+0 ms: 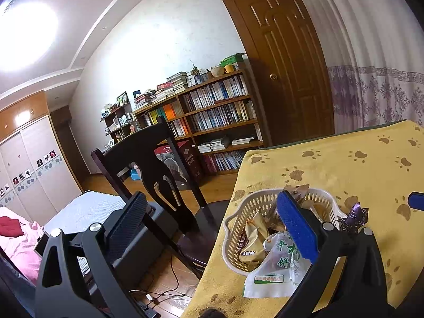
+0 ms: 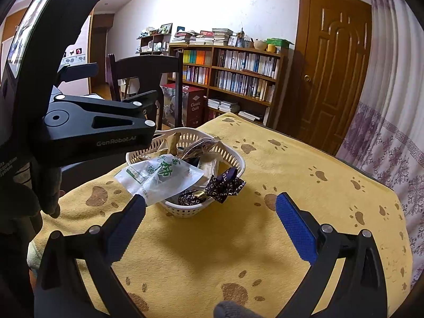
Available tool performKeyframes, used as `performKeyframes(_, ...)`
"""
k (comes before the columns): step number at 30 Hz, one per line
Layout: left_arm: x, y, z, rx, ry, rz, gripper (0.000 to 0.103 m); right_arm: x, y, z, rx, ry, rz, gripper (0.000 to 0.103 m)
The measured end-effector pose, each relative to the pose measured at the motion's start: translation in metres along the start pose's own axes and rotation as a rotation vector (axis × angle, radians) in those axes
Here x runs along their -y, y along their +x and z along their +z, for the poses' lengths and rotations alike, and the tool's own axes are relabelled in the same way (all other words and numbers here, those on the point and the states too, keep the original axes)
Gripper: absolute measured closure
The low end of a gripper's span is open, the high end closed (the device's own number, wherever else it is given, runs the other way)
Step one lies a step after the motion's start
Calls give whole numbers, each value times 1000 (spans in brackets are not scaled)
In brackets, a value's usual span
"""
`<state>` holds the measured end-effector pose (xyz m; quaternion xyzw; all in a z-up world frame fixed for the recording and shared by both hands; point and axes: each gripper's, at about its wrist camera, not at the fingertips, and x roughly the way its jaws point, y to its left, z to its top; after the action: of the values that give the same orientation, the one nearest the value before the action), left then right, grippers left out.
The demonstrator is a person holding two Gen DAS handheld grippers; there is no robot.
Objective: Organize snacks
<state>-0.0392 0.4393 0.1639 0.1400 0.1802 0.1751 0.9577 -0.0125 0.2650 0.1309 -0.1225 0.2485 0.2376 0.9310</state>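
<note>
White basket [image 2: 233,159] is sitting near the table's left edge on yellow cloth [image 2: 291,164], holding the snacks; white packet [image 2: 161,177] and purple wrapper [image 2: 225,185] are overhanging the rim; likely light, crinkly, slippery, best pinched at a seam; left gripper [image 1: 209,228] and right gripper [image 2: 209,220] are both gaping, empty; open cloth lying rightward.

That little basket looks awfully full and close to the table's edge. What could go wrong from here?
The clear plastic packet with green lettering overhangs the white slotted plastic basket's rim, so a nudge might spill it. The purple gold-patterned wrapper perches on the rim too. The basket sits near the edge of the yellow paw-print tablecloth; the open left gripper beside it could push it off.
</note>
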Motion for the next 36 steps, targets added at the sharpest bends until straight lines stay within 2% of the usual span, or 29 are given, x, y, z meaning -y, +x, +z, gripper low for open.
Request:
performKeyframes(28, 3, 0, -5, 4, 49, -5, 3, -5, 1, -1, 4, -21, -19, 5)
performKeyframes(36, 5, -1, -5, 4, 52, -5, 3, -2, -2, -2, 31, -15, -31, 5)
